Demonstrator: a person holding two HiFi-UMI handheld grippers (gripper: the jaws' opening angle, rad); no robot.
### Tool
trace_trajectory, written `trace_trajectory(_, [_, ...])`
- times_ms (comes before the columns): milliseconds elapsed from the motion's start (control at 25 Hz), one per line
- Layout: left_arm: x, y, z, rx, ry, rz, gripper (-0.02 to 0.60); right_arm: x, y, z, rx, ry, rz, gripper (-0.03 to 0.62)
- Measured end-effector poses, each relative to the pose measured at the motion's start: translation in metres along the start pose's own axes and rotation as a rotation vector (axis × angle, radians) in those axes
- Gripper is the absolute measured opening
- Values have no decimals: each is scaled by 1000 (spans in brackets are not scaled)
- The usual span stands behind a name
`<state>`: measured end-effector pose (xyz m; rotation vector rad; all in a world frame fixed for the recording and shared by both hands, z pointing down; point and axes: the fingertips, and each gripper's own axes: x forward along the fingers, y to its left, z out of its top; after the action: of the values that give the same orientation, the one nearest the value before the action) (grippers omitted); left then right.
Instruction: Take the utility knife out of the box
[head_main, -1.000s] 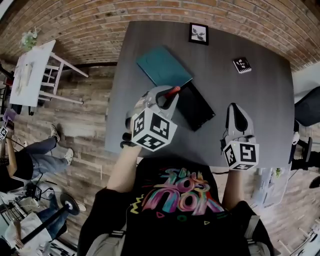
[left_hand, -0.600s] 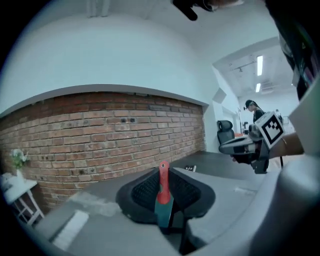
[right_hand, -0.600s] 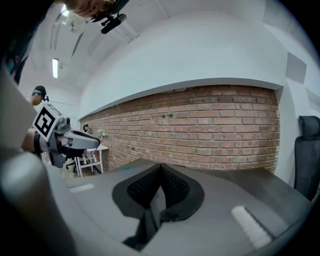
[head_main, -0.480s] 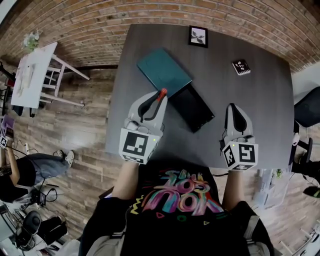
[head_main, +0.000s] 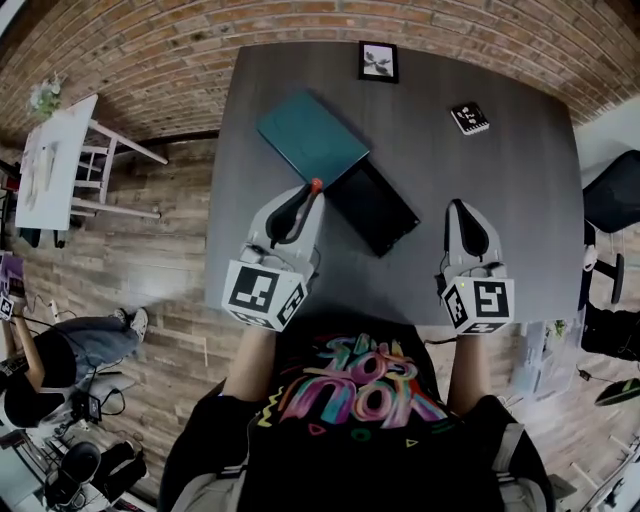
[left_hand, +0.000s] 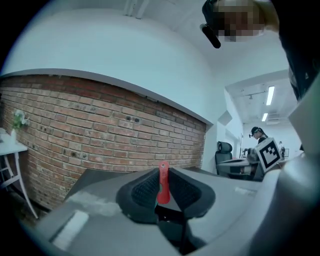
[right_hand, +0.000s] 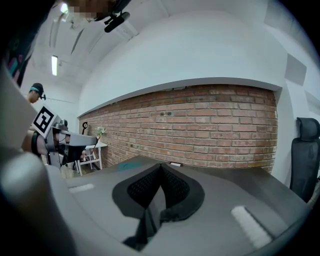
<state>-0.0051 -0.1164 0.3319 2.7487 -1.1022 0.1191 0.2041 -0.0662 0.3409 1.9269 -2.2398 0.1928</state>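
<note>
My left gripper (head_main: 300, 200) is shut on a red utility knife (head_main: 313, 187), whose tip sticks out past the pads above the table's left side. In the left gripper view the red knife (left_hand: 163, 181) stands upright, pinched between the two black pads (left_hand: 146, 191). The black box tray (head_main: 375, 207) lies open just right of that gripper, with its teal lid (head_main: 310, 135) lying beyond it. My right gripper (head_main: 469, 222) hovers over the table's right front, shut with nothing in it; its pads (right_hand: 150, 187) meet in the right gripper view.
The dark grey table (head_main: 500, 180) carries a small framed picture (head_main: 377, 60) at the far edge and a marker tile (head_main: 468, 118) at the far right. A white side table (head_main: 50, 160) stands left, an office chair (head_main: 610, 200) right. People sit on the floor at left.
My left gripper has rolled from tilted to level, rising slightly with the red knife still in it. The right gripper has stayed where it was.
</note>
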Motion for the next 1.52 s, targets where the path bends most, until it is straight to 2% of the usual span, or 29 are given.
trace_trajectory(800, [12, 1, -12, -14, 53, -41, 52, 1, -3, -13, 33, 23, -12, -2])
trace_trajectory(1520, [23, 10, -23, -14, 91, -56, 52, 15, 7, -26, 37, 65, 22, -3])
